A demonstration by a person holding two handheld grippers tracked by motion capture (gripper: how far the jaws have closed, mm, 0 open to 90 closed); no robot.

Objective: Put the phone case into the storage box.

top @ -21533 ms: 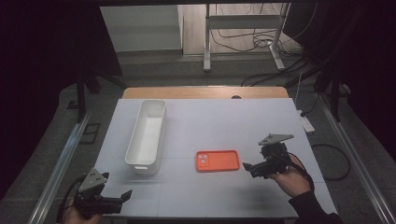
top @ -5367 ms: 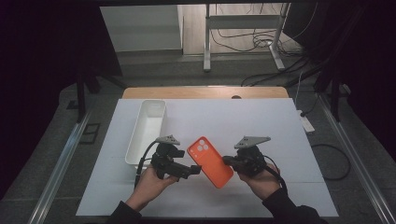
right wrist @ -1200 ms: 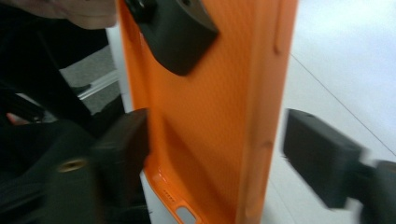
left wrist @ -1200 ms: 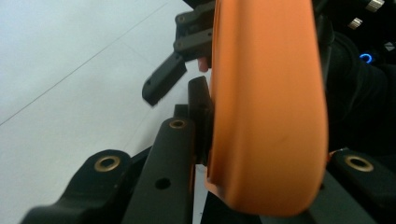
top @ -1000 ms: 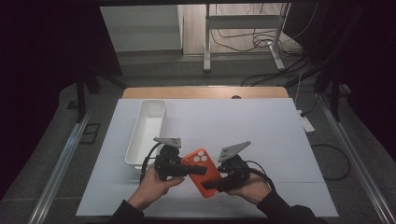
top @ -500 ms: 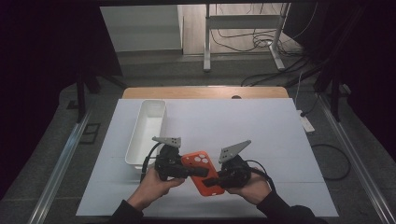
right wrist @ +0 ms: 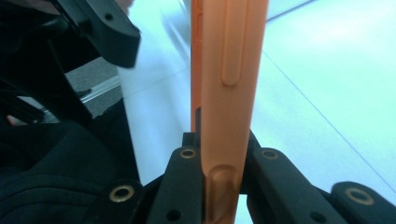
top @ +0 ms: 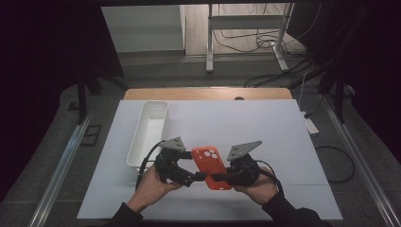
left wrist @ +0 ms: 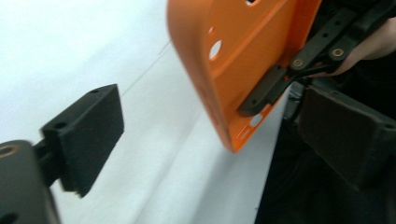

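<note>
Phone case point(top: 212, 166), bright orange, hangs just above the white counter point(top: 265, 127) near its front edge, between the two hands, its camera cut-outs at the far end. Close in, the right hand-held gripper point(top: 218, 178) clamps the case's near end: in the right gripper view its two black jaws press on either side of the thin orange edge point(right wrist: 229, 93). The left hand-held gripper point(top: 195, 178) sits just beside the case on its left; its jaws have just been opening and now stand wide apart. In the left gripper view one pad point(left wrist: 91, 135) is off to the left over bare counter, the other at the right, and the case point(left wrist: 243, 60) hangs ahead between them, touching neither. Farther back and to the left, a long white tray point(top: 147, 135) lies lengthwise on the counter, well clear of the case. Beyond the counter's wooden far edge, cables trail across the floor.
</note>
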